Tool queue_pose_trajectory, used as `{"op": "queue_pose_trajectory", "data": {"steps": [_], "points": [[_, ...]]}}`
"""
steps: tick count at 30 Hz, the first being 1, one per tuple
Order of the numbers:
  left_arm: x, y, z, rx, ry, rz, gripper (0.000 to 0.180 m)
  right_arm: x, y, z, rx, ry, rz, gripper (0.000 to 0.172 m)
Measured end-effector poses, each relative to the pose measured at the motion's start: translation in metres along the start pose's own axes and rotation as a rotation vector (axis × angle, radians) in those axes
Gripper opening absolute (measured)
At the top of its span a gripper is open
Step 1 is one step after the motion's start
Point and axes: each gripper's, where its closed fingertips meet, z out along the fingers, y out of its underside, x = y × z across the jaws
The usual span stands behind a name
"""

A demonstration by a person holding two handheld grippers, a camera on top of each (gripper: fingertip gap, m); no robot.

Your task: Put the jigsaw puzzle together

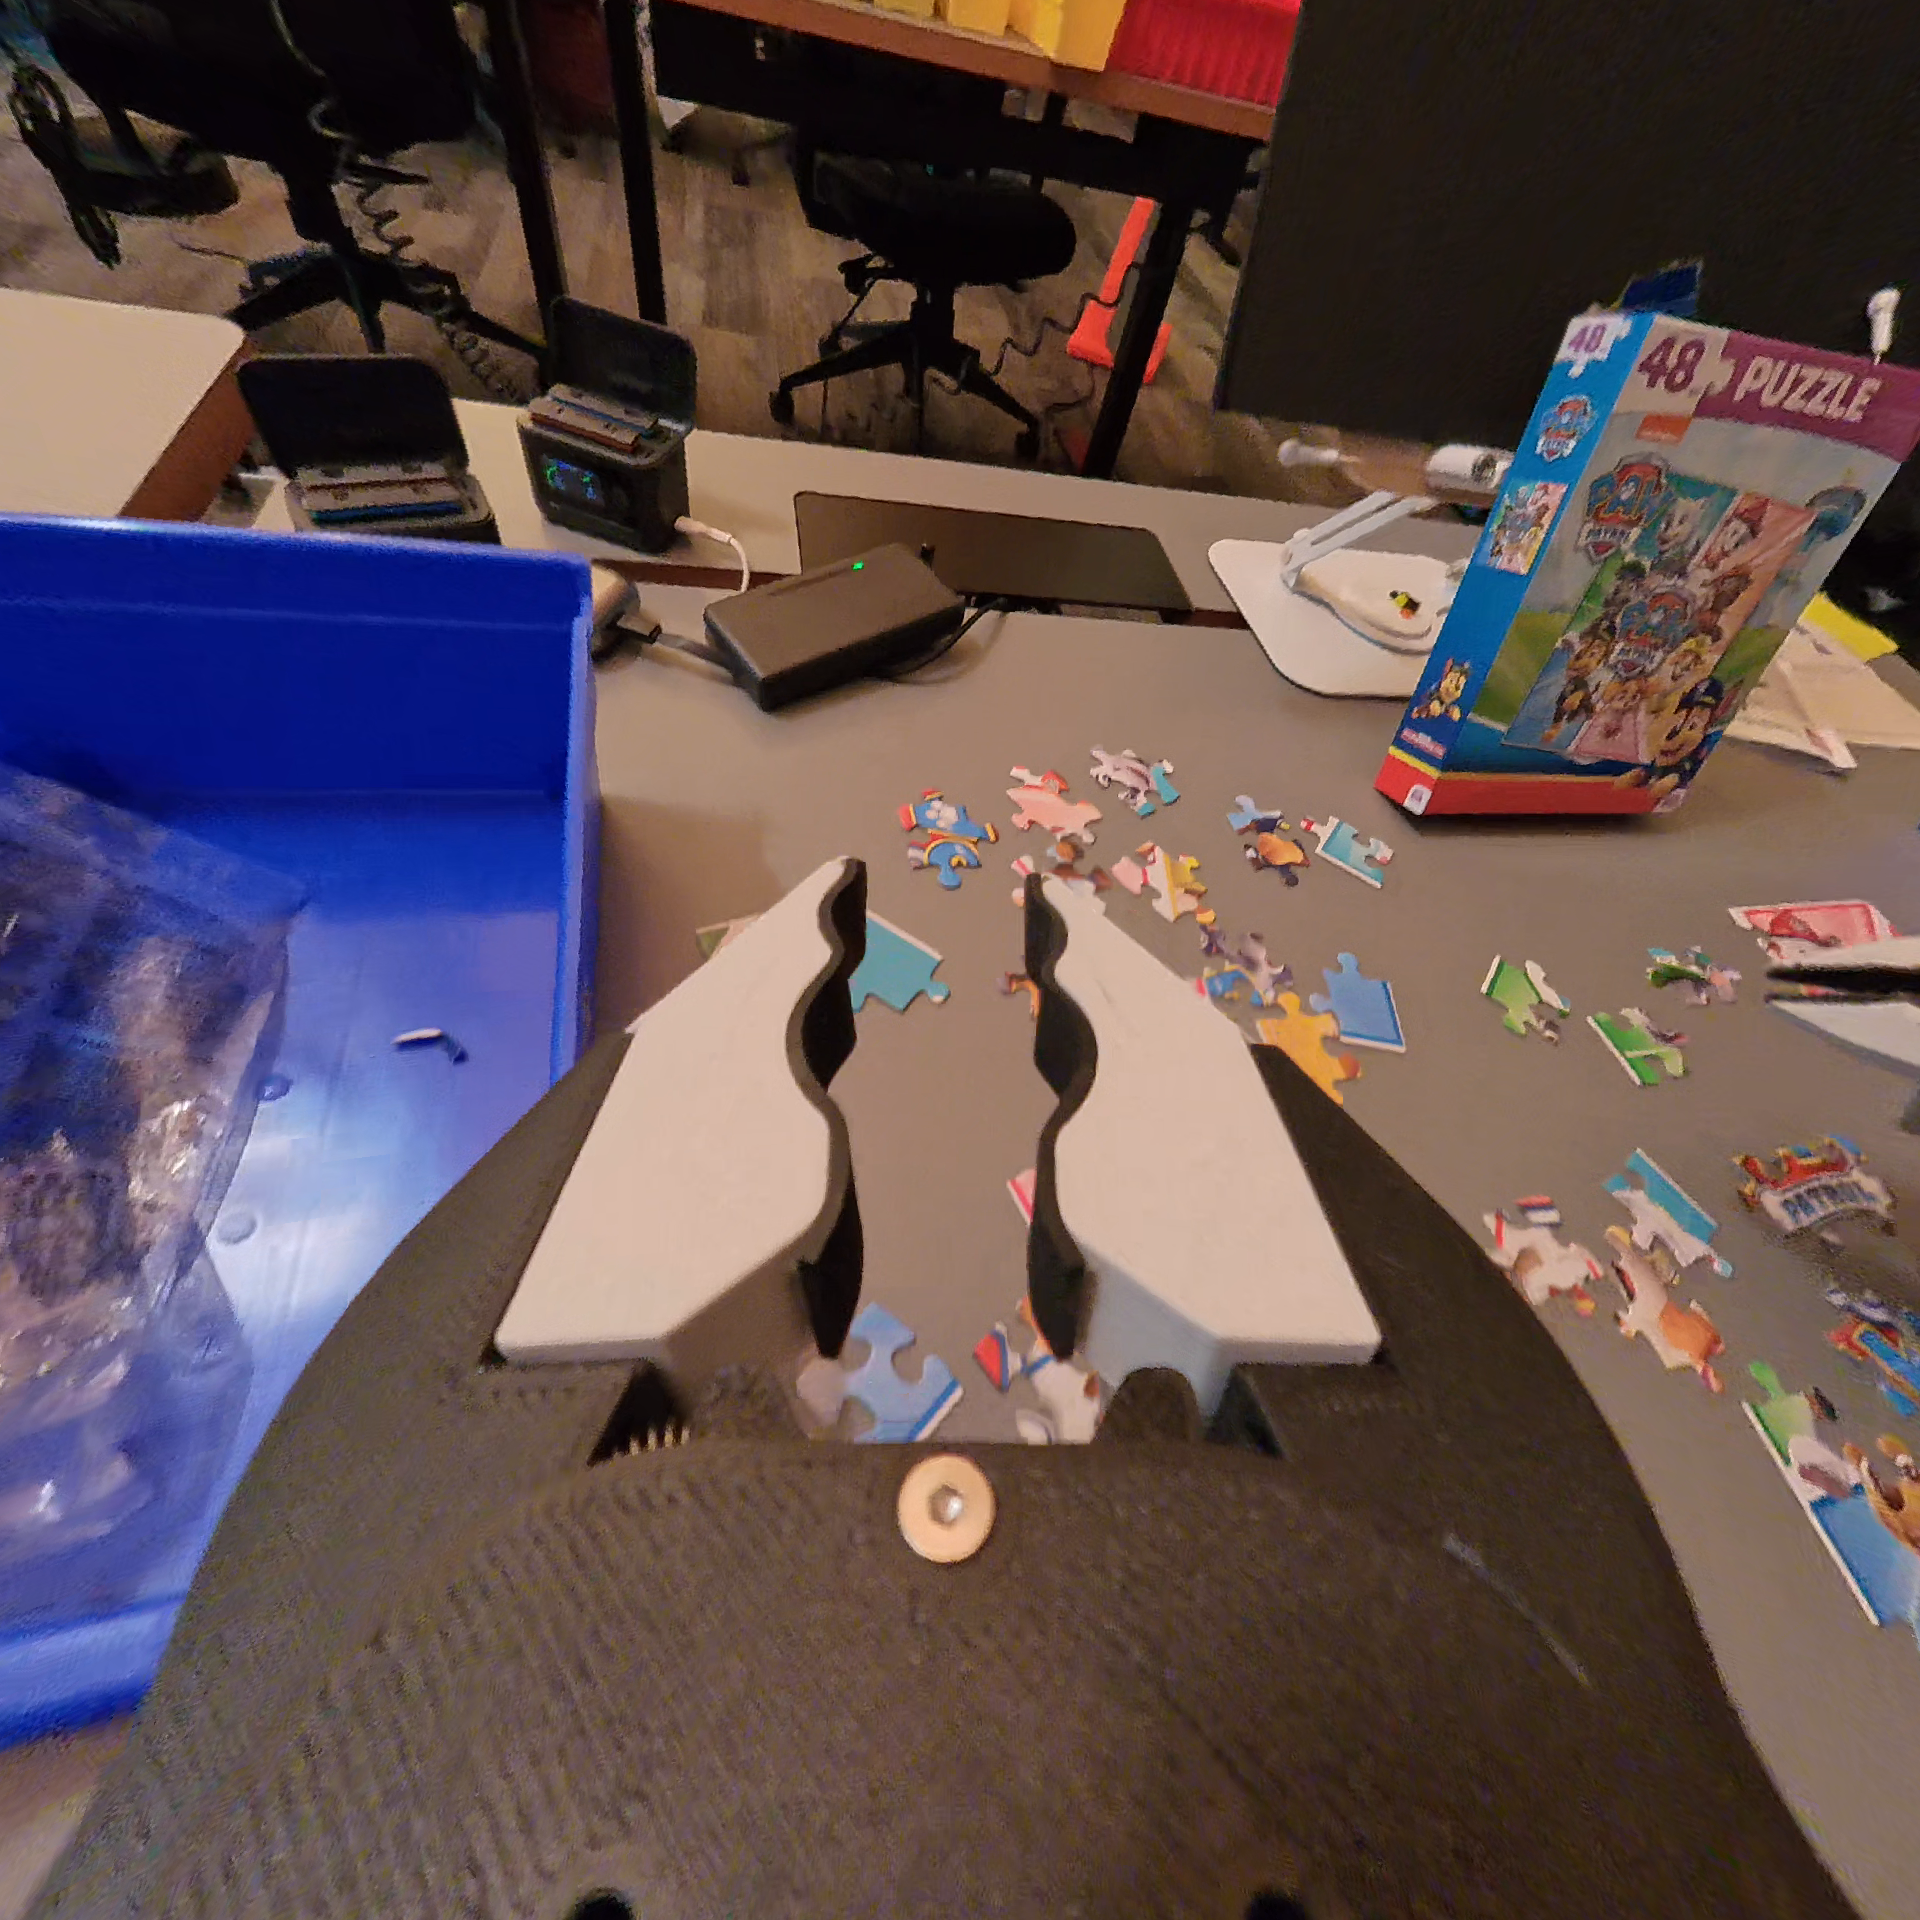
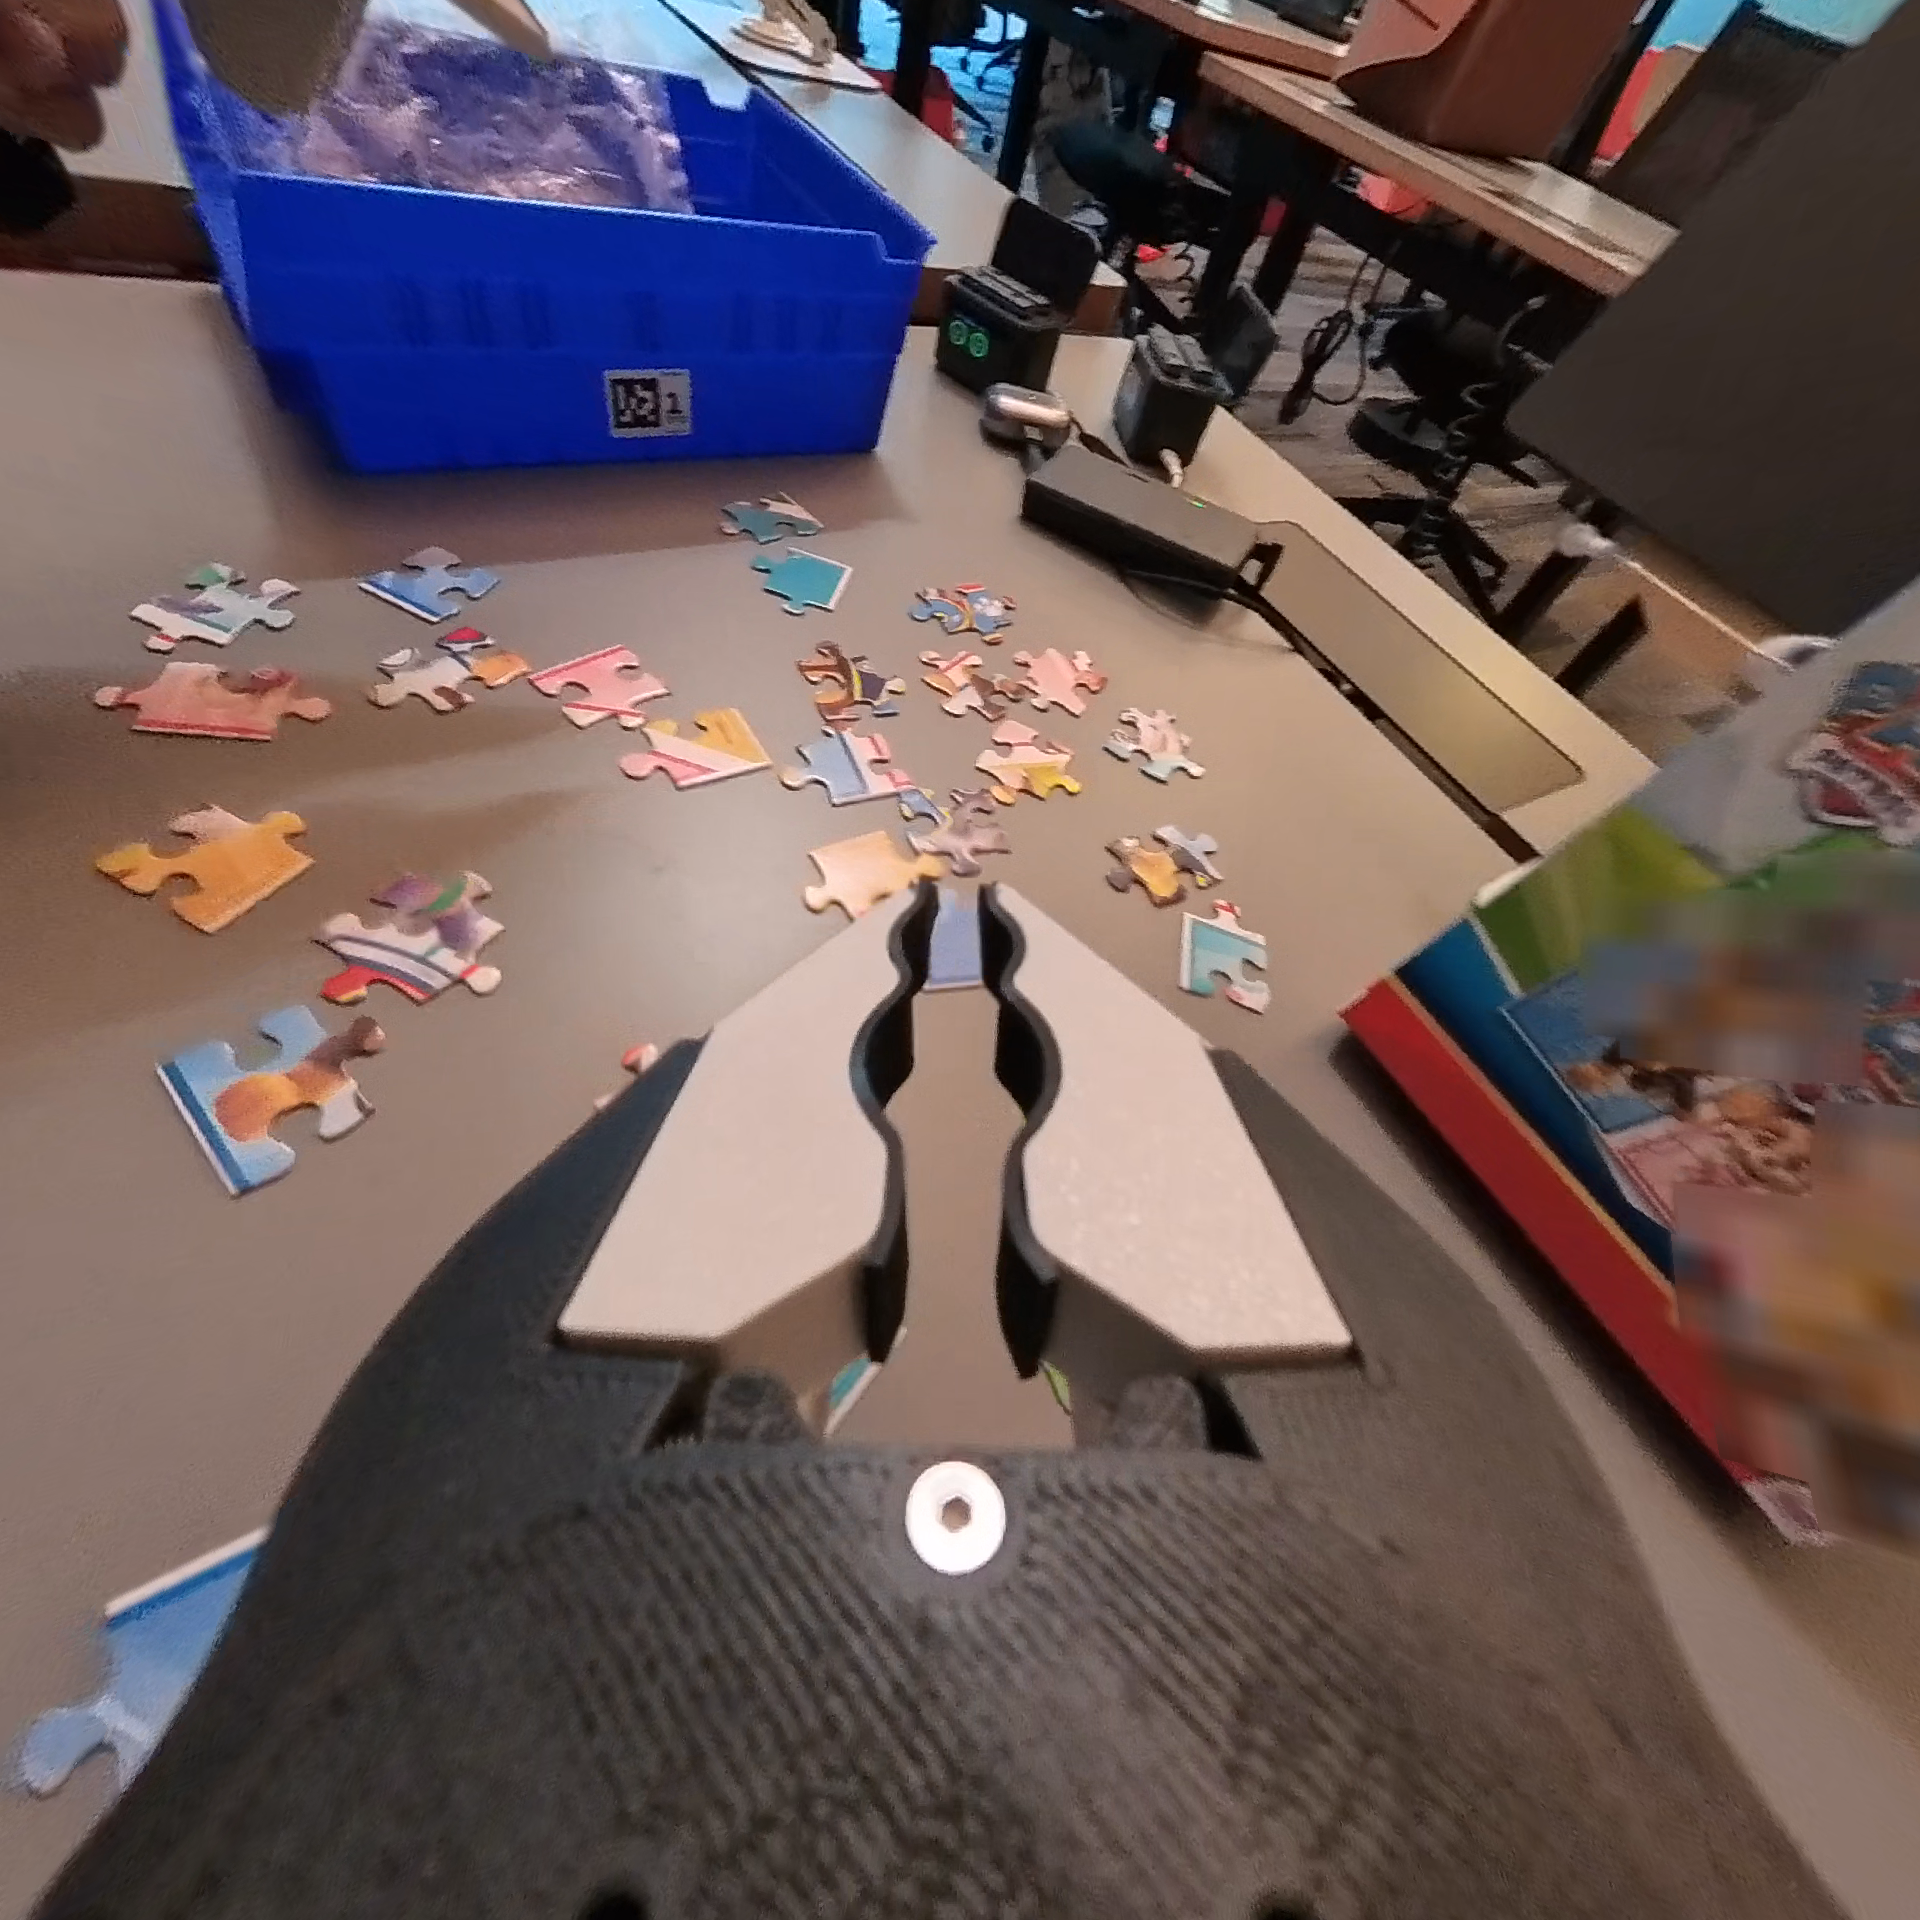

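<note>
Scattered puzzle pieces (image 2: 717, 748) under both grippers: left gripper (image 1: 945, 883) fingers parted and bare, right gripper (image 2: 956, 899) fingers narrow.

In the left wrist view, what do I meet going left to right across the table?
Blue bin → black power brick → white stand base → puzzle box.
</note>
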Motion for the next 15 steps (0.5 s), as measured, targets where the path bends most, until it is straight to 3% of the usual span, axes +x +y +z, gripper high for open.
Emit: {"op": "queue_pose_trajectory", "data": {"steps": [6,15], "points": [[-0.012,0.029,-0.036,-0.045,-0.064,-0.024,0.027,-0.024,-0.017,0.023,0.041,-0.113,0.034,0.009],[-0.007,0.047,-0.065,-0.046,-0.019,-0.037,0.026,-0.016,-0.018,0.021,0.004,-0.083,0.136,0.011]]}}
